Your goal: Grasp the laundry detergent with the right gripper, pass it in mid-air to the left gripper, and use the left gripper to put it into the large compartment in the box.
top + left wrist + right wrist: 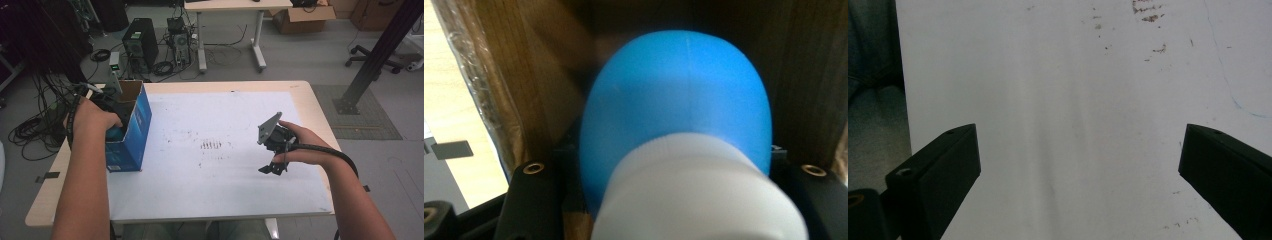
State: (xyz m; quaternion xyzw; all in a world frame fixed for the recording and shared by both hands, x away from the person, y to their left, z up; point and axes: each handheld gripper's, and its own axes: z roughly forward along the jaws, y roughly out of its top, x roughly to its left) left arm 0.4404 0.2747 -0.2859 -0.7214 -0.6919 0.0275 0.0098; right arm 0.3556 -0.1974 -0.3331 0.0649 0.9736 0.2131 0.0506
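While the desk point(300, 95) lies bare under its white sheet point(225, 175), the blue box point(131, 134) stands at its left edge. Inside it, the left gripper point(674, 200) pinches a blue bottle point(676, 95); lifting straight should clear the walls. Right gripper point(274, 150) hovers, jaws spread.

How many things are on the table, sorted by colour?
Blue cardboard box: 1
Blue rounded bottle with a white cap, inside the box between the left gripper's jaws: 1
White sheet covering the table: 1
Total: 3
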